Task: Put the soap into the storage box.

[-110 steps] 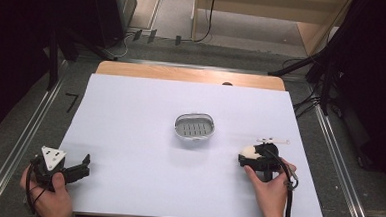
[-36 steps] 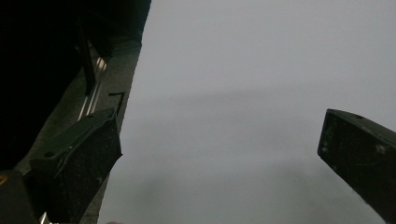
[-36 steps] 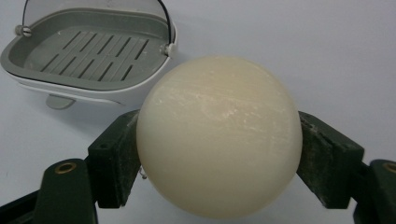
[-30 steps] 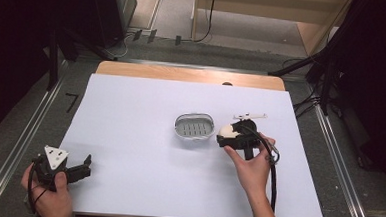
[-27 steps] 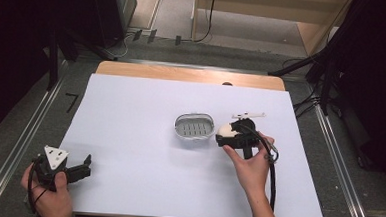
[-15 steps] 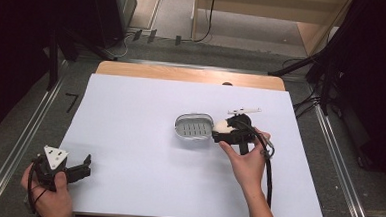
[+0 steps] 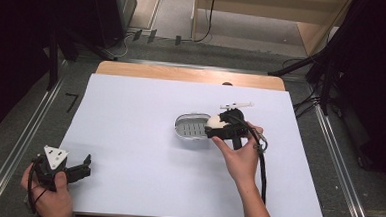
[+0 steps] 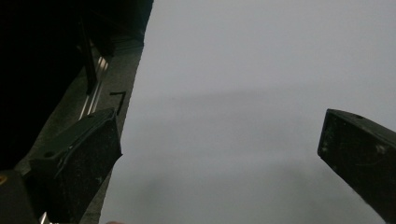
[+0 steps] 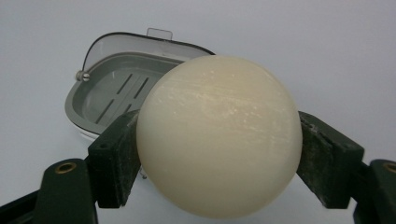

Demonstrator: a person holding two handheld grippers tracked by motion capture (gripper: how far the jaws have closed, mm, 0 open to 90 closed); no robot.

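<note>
Right gripper (image 9: 219,154) clamped on a round cream soap bar (image 9: 218,135), jaws pressing on both flanks — carried in from the right side of the white sheet (image 7: 129,135) since a few seconds back, now just short of the grey soap dish (image 9: 116,93), which sits dead ahead and slightly below. Looks like a drop into the dish coming next. Dish's near rim hidden behind the soap; slotted floor partly visible. Left gripper (image 8: 219,154) held wide apart, nothing between, parked well away. Small white object (image 7: 237,106) beyond — hard to identify.
</note>
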